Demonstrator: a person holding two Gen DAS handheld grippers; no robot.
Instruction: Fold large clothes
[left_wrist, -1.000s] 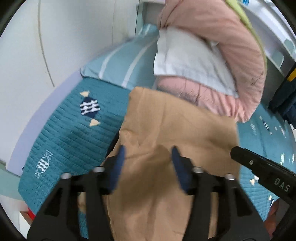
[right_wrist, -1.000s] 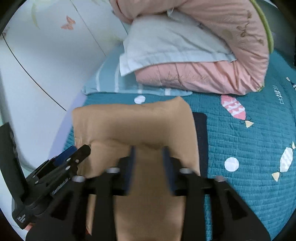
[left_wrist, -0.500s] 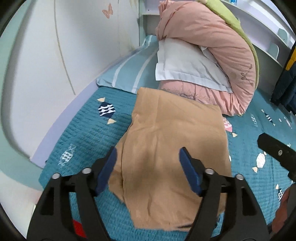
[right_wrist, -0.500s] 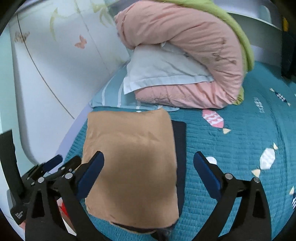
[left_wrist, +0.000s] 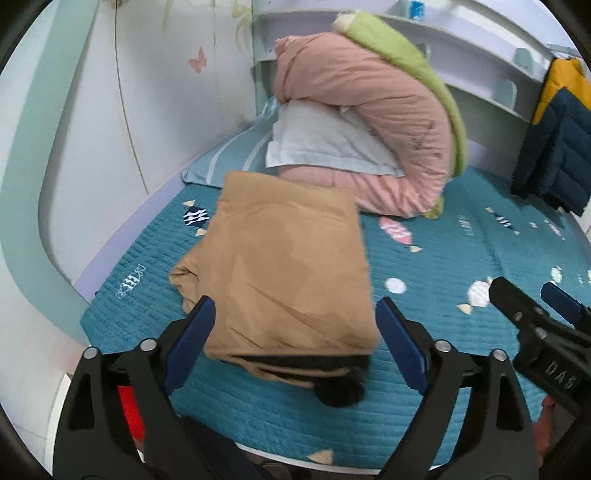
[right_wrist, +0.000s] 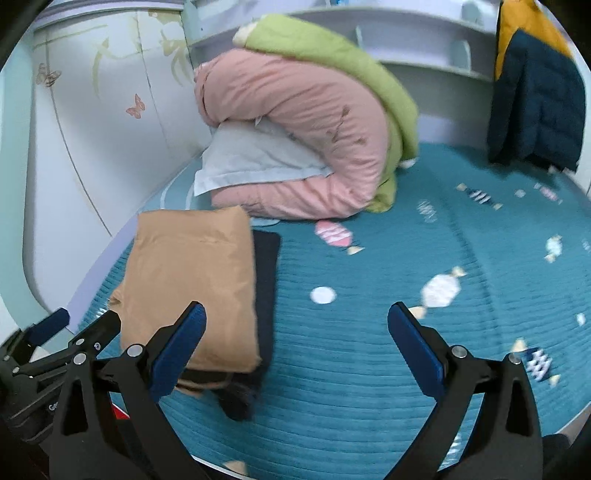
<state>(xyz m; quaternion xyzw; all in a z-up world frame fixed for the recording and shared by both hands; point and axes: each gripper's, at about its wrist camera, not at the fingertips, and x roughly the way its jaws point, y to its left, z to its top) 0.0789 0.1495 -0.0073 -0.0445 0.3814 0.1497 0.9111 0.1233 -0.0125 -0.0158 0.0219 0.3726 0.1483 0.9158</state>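
Note:
A tan garment (left_wrist: 284, 266) lies folded into a rectangle on the teal bed cover (left_wrist: 461, 266), with a dark garment (left_wrist: 338, 391) showing under its near edge. In the right wrist view the tan garment (right_wrist: 195, 291) sits at the left, and the dark garment (right_wrist: 267, 280) sticks out along its right side. My left gripper (left_wrist: 293, 321) hovers just short of the tan stack, its jaws still opening with nothing gripped. My right gripper (right_wrist: 295, 325) stands open over the bare teal bed cover (right_wrist: 369, 350) to the right of the stack. Each gripper shows at the edge of the other's view.
A rolled pink and green quilt (left_wrist: 376, 107) with a pale pillow (left_wrist: 325, 144) lies at the head of the bed. A navy and yellow puffer jacket (right_wrist: 535, 96) hangs at the far right. White wardrobe doors (right_wrist: 99, 129) run along the left. Pale shelves (left_wrist: 461, 66) stand behind the bedding.
Both grippers have let go of the tan garment and opened wide. They have drawn back and upward, so the whole folded stack and more of the bed now show.

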